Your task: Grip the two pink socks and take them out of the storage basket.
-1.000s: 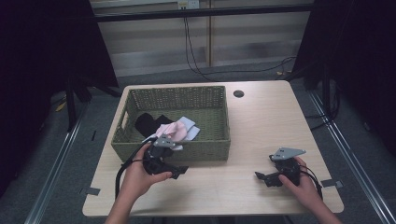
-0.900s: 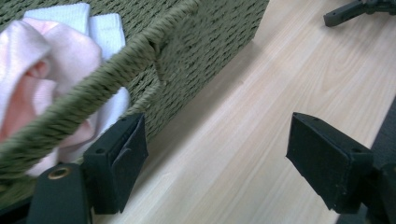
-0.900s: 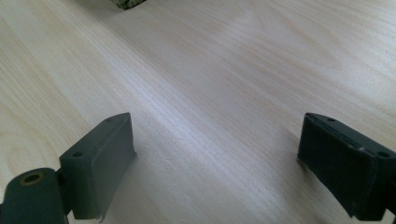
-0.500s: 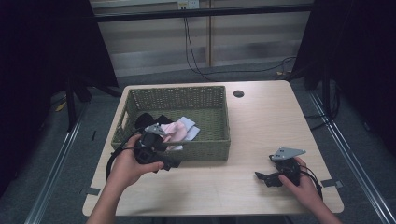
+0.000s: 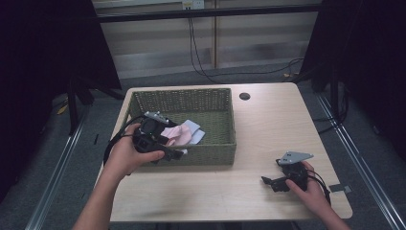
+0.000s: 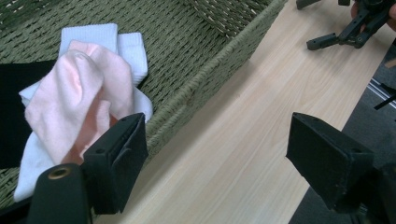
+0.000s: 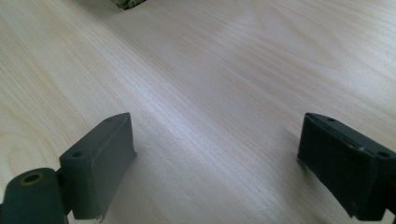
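left gripper (image 5: pixel 165 148) jaws apart astride basket (image 5: pixel 210 152) front rim | right gripper (image 5: pixel 275 182) jaws apart over bare table (image 5: pixel 268 120)

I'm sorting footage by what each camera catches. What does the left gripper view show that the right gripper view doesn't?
The left gripper view has the pink cloth lying over white cloths and a black cloth inside the green woven basket, plus the right gripper far off. The right gripper view has bare wood and a scrap of basket at its top edge. Both share the light wooden table and wide-open black jaws.
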### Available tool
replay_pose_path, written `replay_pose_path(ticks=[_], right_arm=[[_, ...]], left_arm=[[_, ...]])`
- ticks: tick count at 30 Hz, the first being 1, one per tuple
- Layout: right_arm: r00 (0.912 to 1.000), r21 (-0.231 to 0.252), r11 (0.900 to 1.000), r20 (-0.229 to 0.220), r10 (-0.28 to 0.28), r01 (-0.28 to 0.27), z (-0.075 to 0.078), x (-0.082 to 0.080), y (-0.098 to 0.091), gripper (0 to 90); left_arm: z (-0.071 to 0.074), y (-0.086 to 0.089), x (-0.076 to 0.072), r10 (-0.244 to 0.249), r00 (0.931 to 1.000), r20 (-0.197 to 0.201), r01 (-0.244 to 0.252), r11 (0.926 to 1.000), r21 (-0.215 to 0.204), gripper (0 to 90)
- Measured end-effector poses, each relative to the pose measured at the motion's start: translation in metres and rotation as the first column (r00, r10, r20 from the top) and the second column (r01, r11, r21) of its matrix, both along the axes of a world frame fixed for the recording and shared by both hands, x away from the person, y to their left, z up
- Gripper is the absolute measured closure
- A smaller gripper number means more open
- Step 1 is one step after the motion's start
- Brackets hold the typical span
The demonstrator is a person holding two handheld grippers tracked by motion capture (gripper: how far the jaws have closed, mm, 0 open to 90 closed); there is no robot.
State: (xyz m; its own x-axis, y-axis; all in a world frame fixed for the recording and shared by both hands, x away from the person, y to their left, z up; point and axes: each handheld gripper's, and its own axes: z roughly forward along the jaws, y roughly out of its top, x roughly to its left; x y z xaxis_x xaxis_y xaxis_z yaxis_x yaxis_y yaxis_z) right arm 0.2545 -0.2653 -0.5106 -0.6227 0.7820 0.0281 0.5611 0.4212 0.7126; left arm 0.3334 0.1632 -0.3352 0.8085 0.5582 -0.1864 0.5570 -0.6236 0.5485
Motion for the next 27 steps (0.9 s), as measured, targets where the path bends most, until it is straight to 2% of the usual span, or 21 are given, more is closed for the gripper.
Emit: replay_pose_path(ticks=[3,8,12,13,16,27], right_arm=[[1.0000,0.000,1.0000,0.000,0.000,0.000,0.000,0.000,0.000,10.0],[1.0000,0.000,1.0000,0.000,0.000,0.000,0.000,0.000,0.000,10.0],[1.0000,0.000,1.0000,0.000,0.001,-0.001,0.000,0.000,0.000,10.0],[1.0000,0.000,1.0000,0.000,0.000,0.000,0.000,0.000,0.000,10.0],[1.0000,0.000,1.0000,0.000,0.001,-0.001,0.000,0.000,0.000,10.0],[1.0000,0.003,1.0000,0.000,-0.002,0.002,0.000,0.000,0.000,10.0]], left_arm=[[0.003,0.000,0.006,-0.002,0.9998,-0.020,0.002,1.0000,0.000,20.0],[0.006,-0.001,0.015,0.003,0.9995,-0.031,-0.003,1.0000,0.007,20.3],[0.007,0.000,0.026,0.035,0.9982,-0.049,-0.034,0.9994,0.008,20.5],[0.007,0.001,0.029,0.024,0.9982,-0.055,-0.023,0.9996,0.016,20.5],[0.006,-0.001,0.035,0.036,0.9973,-0.064,-0.036,0.9993,0.009,20.5],[-0.003,0.003,0.061,0.078,0.9935,-0.083,-0.075,0.9965,0.036,21.8]])
